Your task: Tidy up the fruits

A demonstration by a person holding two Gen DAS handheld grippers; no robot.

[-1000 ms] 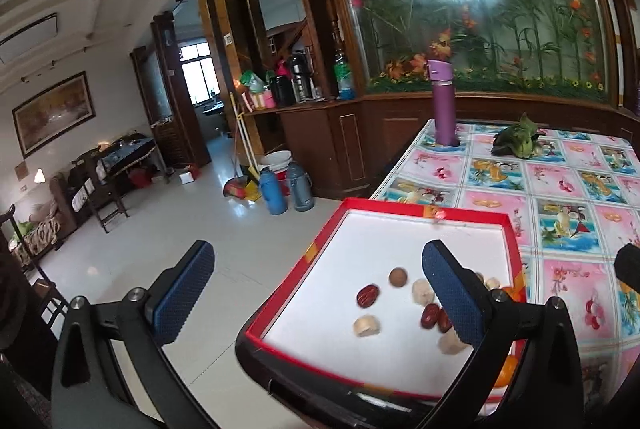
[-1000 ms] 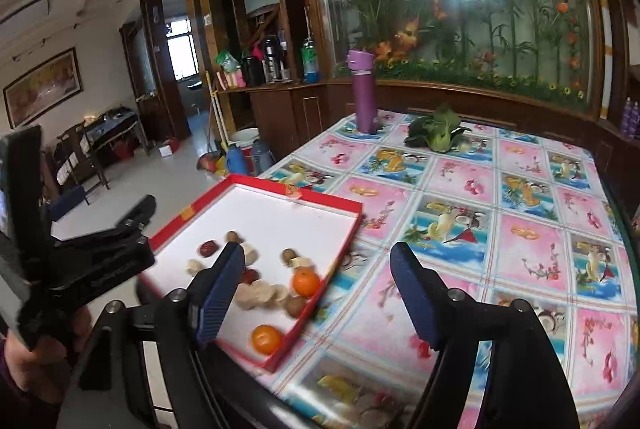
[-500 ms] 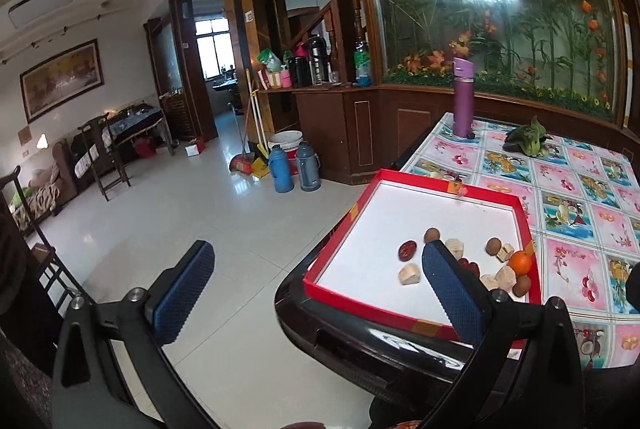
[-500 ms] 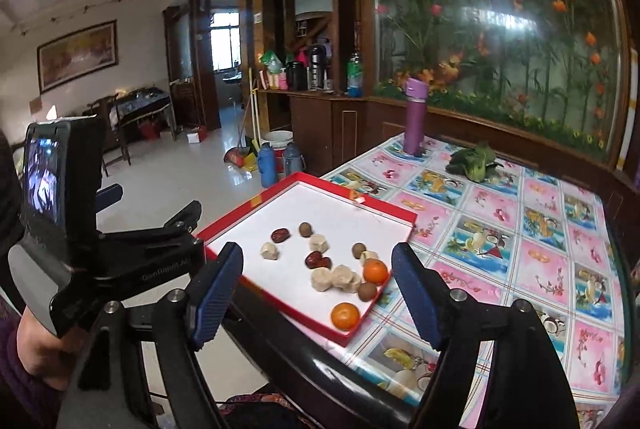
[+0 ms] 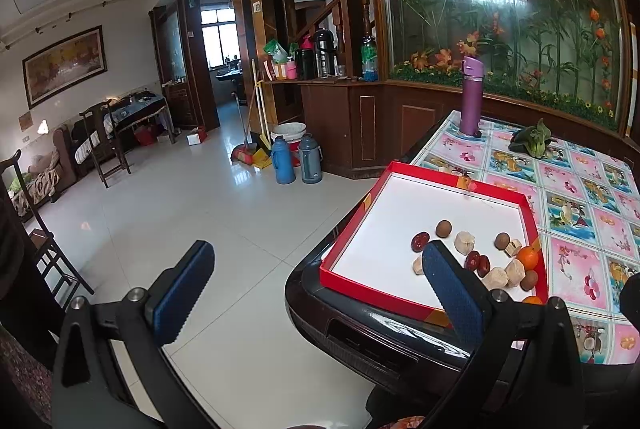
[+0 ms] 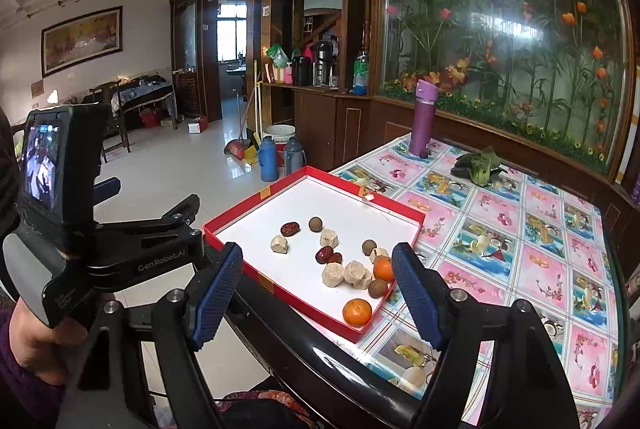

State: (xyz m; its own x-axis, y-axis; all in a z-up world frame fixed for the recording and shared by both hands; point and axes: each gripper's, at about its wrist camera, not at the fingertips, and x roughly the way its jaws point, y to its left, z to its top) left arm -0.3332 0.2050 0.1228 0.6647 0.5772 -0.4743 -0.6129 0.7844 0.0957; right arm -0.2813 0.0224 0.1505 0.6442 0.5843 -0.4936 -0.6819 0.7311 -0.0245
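both hand-held grippers, left (image 5: 316,289) and right (image 6: 318,295), backed off the red tray (image 6: 248,210) | jaws apart, empty | fruits (image 6: 357,311) unsorted, looks like a reset

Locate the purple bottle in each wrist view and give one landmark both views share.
Left wrist: the purple bottle stands upper right of centre, at the table's far edge.
Right wrist: the purple bottle stands right of centre, in the upper half.
Shared landmark: the red tray nearer the camera.
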